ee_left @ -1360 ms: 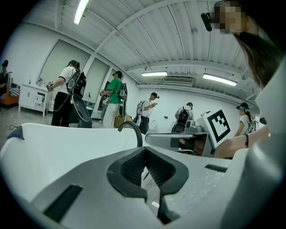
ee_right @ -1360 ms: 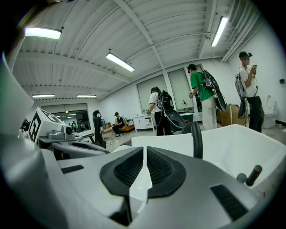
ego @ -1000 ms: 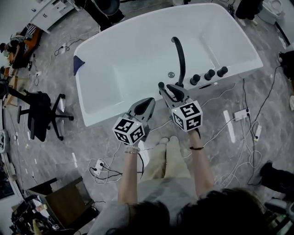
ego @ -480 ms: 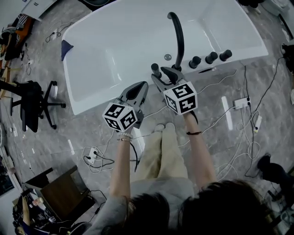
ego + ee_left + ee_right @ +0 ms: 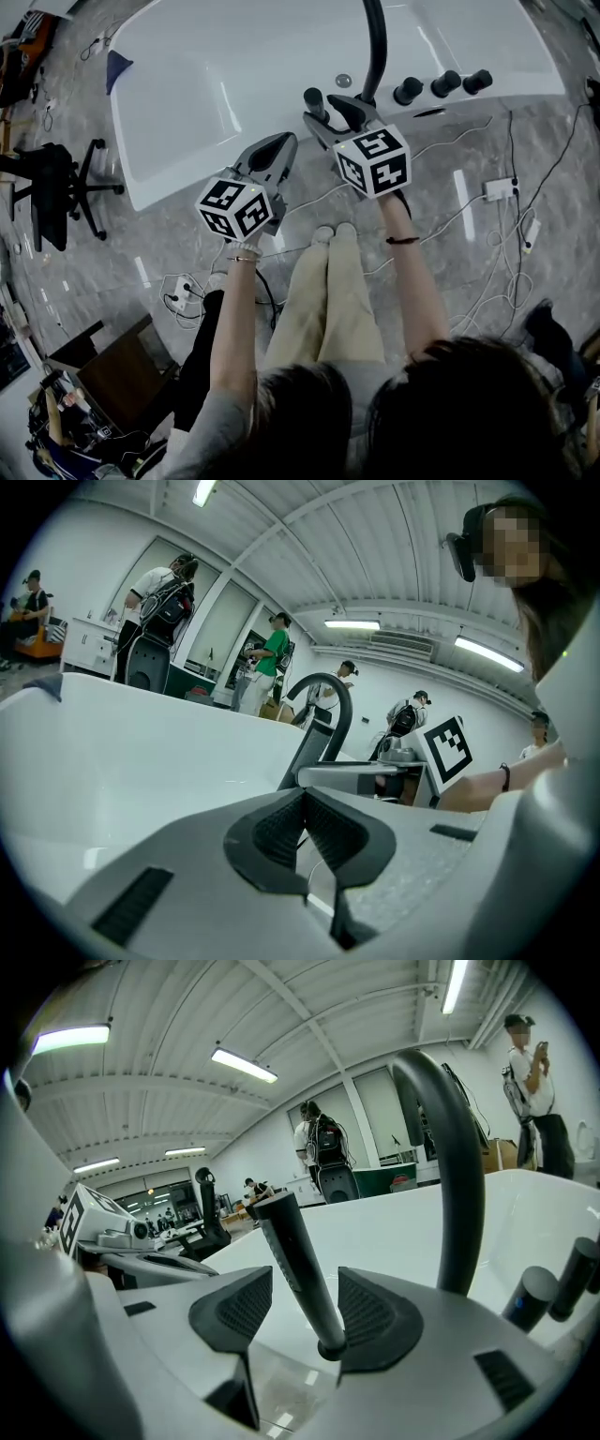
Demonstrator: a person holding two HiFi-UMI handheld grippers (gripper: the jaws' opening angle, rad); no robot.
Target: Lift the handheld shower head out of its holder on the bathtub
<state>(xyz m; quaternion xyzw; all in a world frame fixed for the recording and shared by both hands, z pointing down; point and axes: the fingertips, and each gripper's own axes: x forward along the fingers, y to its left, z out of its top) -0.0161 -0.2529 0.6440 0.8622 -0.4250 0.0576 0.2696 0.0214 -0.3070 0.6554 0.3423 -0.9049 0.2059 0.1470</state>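
The black handheld shower head [image 5: 315, 97] stands tilted in its holder on the rim of the white bathtub [image 5: 187, 141]. In the right gripper view its handle [image 5: 298, 1269] rises between my right gripper's [image 5: 305, 1310] jaws. Those jaws are opening, and the pads [image 5: 367, 1314] stand off the handle with a clear gap on the left side. From the head view the right gripper [image 5: 328, 112] sits at the rim just left of the faucet spout [image 5: 377, 47]. My left gripper [image 5: 279, 145] hangs by the tub's near wall, shut on nothing [image 5: 302, 819].
The curved black spout [image 5: 452, 1147] and three black knobs [image 5: 442, 84] stand right of the shower head. A blue cloth [image 5: 116, 66] lies on the tub's far-left rim. An office chair [image 5: 56, 192], floor cables and a power strip [image 5: 494, 188] surround the tub. People stand in the background.
Both grippers have sunk toward the tub rim, and the tub looms larger. The right gripper's jaws have spread wider round the shower head's handle. The left gripper stays shut.
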